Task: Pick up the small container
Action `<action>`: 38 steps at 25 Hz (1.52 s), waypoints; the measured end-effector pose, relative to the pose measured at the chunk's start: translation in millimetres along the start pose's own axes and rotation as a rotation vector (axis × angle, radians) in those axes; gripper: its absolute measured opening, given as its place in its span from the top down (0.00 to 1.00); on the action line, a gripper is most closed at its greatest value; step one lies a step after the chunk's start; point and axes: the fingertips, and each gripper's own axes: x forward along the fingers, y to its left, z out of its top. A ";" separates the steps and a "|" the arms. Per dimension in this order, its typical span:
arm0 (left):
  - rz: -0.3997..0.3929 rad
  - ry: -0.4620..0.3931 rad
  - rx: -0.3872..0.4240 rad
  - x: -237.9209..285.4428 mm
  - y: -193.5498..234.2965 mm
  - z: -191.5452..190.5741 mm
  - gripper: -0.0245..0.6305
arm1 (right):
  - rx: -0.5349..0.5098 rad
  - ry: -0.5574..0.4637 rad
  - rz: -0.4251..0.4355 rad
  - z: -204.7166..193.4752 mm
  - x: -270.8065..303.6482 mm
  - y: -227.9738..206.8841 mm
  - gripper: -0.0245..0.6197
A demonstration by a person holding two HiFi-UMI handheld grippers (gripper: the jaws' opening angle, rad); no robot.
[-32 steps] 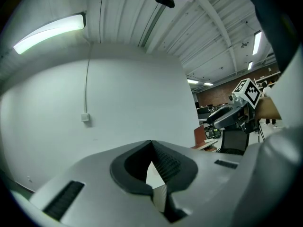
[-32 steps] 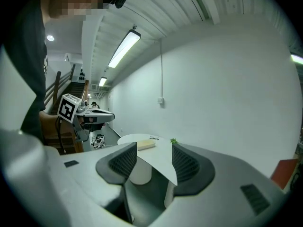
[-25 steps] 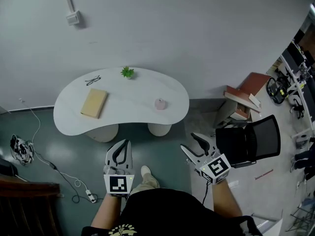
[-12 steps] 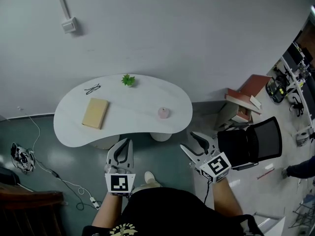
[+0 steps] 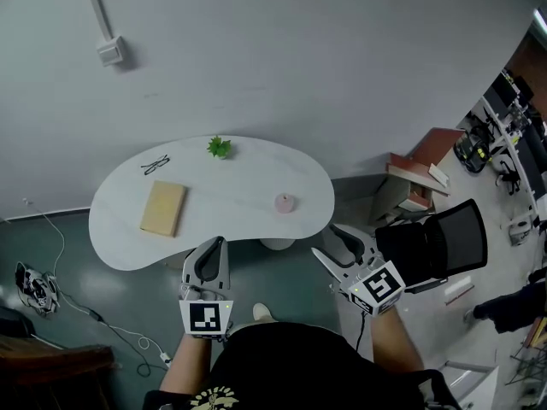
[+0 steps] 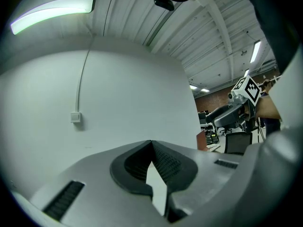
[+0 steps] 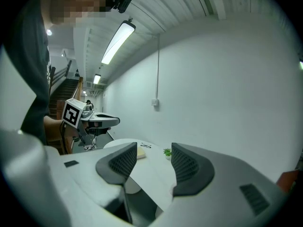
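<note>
Well, my left tongs (image 5: pixel 214 253) are pressed together — in the left gripper view the two ribbed pads (image 6: pixel 165 162) meet at their tips with nothing between them, and beyond them is only a plain white wall. My right tongs (image 5: pixel 328 243) stand apart and empty, and the gap between their jaws frames part of the white table (image 5: pixel 239 186).

The small container (image 5: pixel 285 202) is pink and round. It sits on the table ahead of both tongs and well apart from them, nearer the right pair than the left, and close to the table edge that faces me. Neither pair touches it, and I cannot make it out in the right gripper view.

Farther ahead of the left tongs a tan book (image 5: pixel 162 208) lies flat on the table. Beyond it, near the far edge, lies a pair of glasses (image 5: pixel 155 164). A small green plant (image 5: pixel 219 148) stands at the far edge, ahead and between my two tongs.

Off to the right of the right tongs stands a black office chair (image 5: pixel 436 244) — low in the head view, beside the table. To the left of the left tongs a white cable (image 5: pixel 73 290) trails across the dark floor.
</note>
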 end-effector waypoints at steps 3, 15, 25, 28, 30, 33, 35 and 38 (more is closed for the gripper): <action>-0.028 0.035 0.036 8.3 4.0 -14.8 0.96 | 0.001 0.021 -0.022 -3.6 9.9 -1.9 0.61; -0.083 0.045 0.019 22.8 8.3 -21.5 0.96 | -0.031 0.068 -0.067 -3.6 10.2 -5.5 0.61; -0.096 0.104 0.044 66.7 4.0 -31.8 0.96 | -0.017 0.085 -0.052 -27.8 37.6 -44.0 0.61; -0.091 0.114 0.055 85.9 4.1 -30.3 0.96 | 0.007 0.090 -0.030 -38.9 54.1 -61.7 0.61; -0.091 0.115 0.065 99.2 6.9 -28.4 0.96 | 0.020 0.102 -0.013 -46.9 68.4 -73.4 0.61; -0.074 0.136 0.059 117.6 15.2 -31.2 0.96 | 0.037 0.118 0.016 -58.8 89.4 -88.6 0.61; -0.056 0.144 0.052 128.8 20.7 -33.5 0.96 | 0.051 0.126 0.034 -67.0 103.2 -99.3 0.61; -0.041 0.138 0.044 146.7 27.8 -34.4 0.96 | 0.101 0.126 0.058 -76.0 126.6 -115.7 0.61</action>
